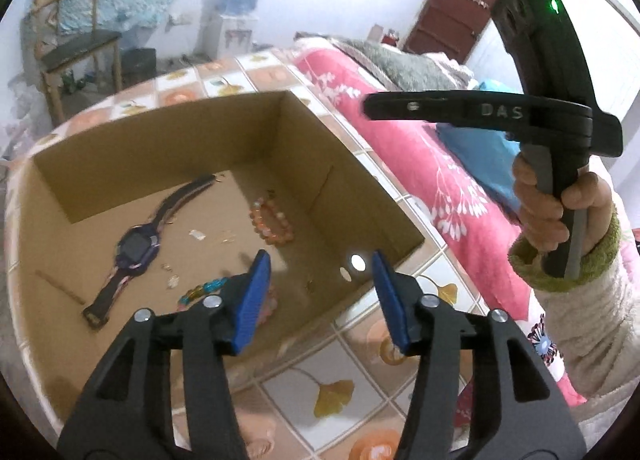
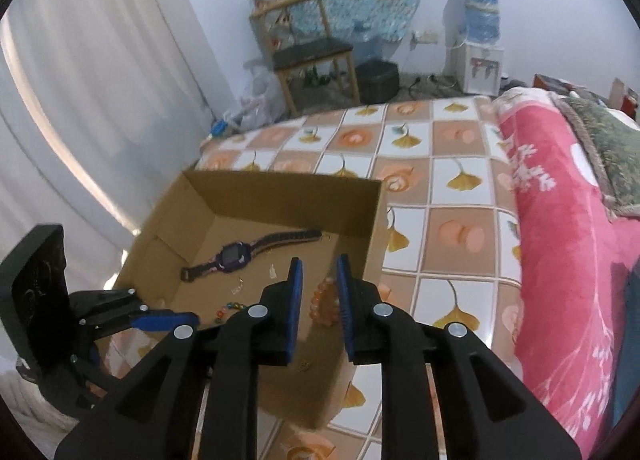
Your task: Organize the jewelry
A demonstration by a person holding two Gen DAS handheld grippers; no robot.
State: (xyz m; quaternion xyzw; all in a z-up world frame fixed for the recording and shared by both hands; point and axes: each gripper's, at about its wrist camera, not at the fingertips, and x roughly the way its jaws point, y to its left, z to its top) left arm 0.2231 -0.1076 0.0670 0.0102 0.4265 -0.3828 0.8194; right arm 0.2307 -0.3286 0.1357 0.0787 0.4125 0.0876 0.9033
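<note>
An open cardboard box [image 1: 344,148] [image 2: 304,196] sits on the tiled tablecloth. Inside lie a purple watch [image 1: 136,250] [image 2: 234,256], an orange bead bracelet [image 1: 272,220] [image 2: 324,302], a string of coloured beads [image 1: 202,292] [image 2: 228,310] and several small earrings [image 1: 198,235]. My left gripper [image 1: 320,280] is open and empty above the box's near right corner; it also shows in the right wrist view [image 2: 168,320]. My right gripper [image 2: 319,284] is open and empty above the orange bracelet; from the left wrist view its black body [image 1: 460,110] is seen raised at the right, fingertips hidden.
A pink flowered blanket [image 1: 420,164] [image 2: 560,240] lies right of the box. A chair [image 2: 312,48], a water dispenser [image 2: 480,40] and a white curtain [image 2: 80,100] stand beyond the table.
</note>
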